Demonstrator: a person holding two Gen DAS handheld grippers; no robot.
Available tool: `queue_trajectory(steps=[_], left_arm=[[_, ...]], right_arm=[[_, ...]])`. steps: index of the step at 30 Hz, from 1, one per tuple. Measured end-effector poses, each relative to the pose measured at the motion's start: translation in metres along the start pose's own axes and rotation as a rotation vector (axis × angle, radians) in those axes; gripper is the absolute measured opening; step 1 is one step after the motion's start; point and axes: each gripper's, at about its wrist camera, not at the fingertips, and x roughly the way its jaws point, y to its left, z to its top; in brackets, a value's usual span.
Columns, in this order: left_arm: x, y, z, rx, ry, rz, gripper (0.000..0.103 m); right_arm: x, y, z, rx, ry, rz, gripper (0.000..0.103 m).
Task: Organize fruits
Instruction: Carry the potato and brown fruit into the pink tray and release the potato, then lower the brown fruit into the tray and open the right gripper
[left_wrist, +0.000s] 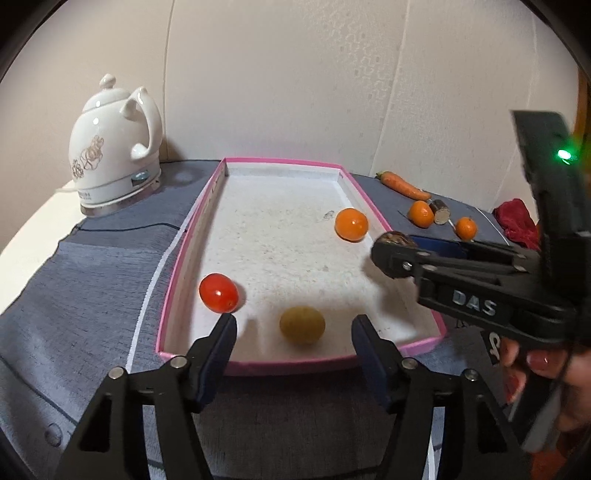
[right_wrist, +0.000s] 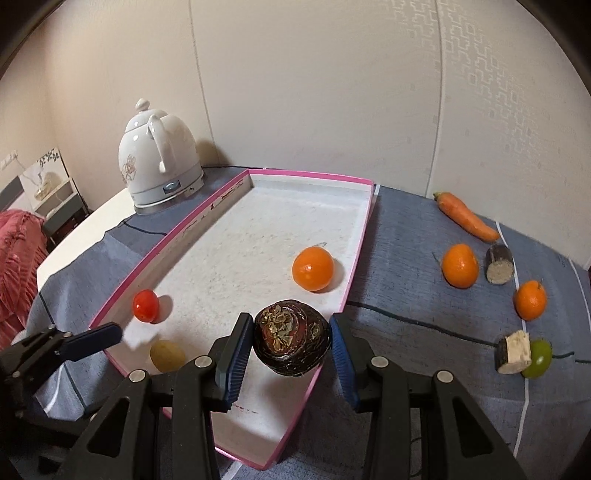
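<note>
The right gripper (right_wrist: 286, 349) clamps a dark mangosteen (right_wrist: 291, 338), calyx facing the camera, above the pink tray (right_wrist: 236, 182); the left gripper (left_wrist: 293, 328) gapes, the yellow fruit (left_wrist: 302, 325) lying free between its fingers.

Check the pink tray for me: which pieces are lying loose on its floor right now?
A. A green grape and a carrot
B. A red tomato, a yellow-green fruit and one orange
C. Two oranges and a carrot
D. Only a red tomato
B: the left wrist view shows the red tomato, the yellow-green fruit and one orange resting inside the pink tray; the carrot lies outside on the cloth.
</note>
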Motion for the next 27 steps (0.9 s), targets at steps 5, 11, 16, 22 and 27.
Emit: queue_trajectory(steps=[5, 11, 16, 22, 27], left_arm=[[-0.009, -0.003, -0.007, 0.032, -0.033, 0.027, 0.073], [-0.014, 0.005, -0.008, -0.025, -0.047, 0.038, 0.089], [-0.020, 0.011, -0.008, -0.054, -0.066, 0.063, 0.097], [-0.021, 0.013, -0.009, -0.066, -0.067, 0.082, 0.100], [-0.020, 0.012, -0.009, -0.065, -0.067, 0.079, 0.101]], right_arm=[[0.003, 0.000, 0.003, -0.010, 0.001, 0.006, 0.043], [0.012, 0.011, 0.009, -0.062, 0.027, 0.024, 0.043], [0.028, 0.020, 0.015, -0.089, 0.065, 0.044, 0.043], [0.038, 0.017, 0.023, -0.042, 0.053, 0.007, 0.045], [0.024, 0.003, 0.020, 0.030, 0.018, 0.027, 0.045]])
